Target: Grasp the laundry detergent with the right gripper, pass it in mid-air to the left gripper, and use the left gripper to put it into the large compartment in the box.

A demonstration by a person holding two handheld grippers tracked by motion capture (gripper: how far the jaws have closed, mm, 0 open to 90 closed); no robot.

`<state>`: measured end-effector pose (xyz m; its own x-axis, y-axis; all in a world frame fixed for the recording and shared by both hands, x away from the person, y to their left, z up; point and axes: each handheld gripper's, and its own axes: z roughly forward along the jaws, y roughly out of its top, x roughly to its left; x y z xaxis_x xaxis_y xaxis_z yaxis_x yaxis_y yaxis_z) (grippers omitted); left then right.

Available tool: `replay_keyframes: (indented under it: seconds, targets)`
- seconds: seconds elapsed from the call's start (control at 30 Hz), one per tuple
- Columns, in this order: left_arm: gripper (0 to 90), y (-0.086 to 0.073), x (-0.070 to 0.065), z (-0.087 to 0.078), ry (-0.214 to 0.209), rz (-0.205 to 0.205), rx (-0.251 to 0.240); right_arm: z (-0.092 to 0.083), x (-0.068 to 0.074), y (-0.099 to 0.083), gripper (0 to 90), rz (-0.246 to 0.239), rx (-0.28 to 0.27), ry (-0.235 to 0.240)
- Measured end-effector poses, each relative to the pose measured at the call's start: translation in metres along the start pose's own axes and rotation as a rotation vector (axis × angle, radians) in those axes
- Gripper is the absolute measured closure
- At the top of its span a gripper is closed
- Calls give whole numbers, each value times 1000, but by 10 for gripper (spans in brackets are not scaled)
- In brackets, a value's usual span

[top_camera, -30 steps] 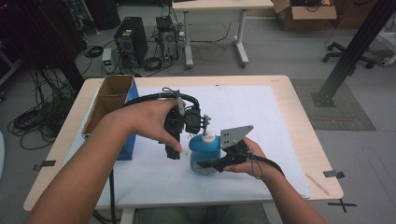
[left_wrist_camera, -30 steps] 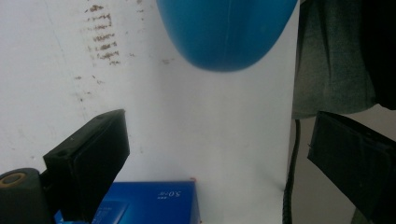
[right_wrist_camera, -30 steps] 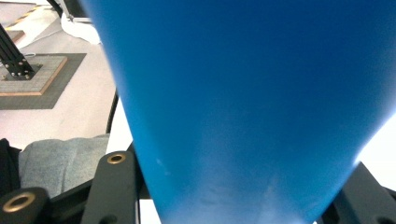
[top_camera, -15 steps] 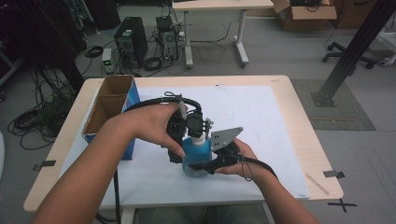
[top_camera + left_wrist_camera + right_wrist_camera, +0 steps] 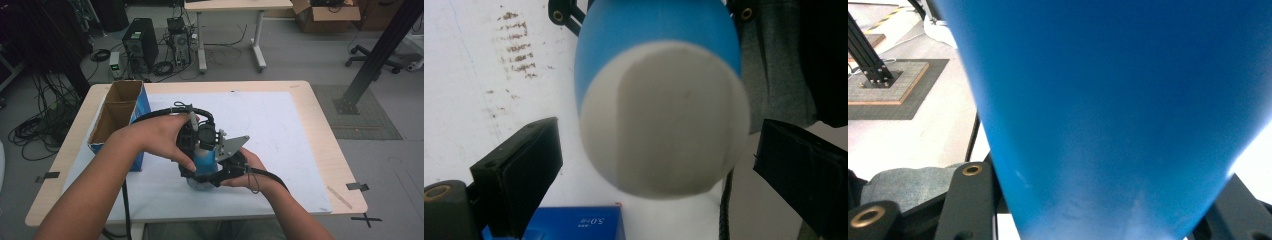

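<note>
Two grippers meet over the white mat near the table's front edge. The right gripper is clamped on the blue bottle, lifted and tilted. The left gripper has its jaws spread either side of the bottle's white end, not touching. Farther left stands a cardboard box.
</note>
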<state>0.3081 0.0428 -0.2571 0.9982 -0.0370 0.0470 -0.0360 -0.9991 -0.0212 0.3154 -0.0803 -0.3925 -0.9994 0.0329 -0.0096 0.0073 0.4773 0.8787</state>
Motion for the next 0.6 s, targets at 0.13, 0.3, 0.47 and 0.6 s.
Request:
replay_keyframes:
  seconds: [0.13, 0.3, 0.47, 0.6]
  targets:
    - [56, 1, 0, 0, -1, 3, 7, 4, 0, 2, 453, 3, -3, 1]
    - [56, 2, -1, 1, 1, 7, 7, 7, 1, 6, 453, -5, -1, -1]
    - [56, 2, -1, 2, 1, 3, 1, 9, 1, 9, 453, -4, 4, -5]
    - [56, 2, -2, 4, 1, -1, -2, 12, 1, 11, 452, -8, -1, -11]
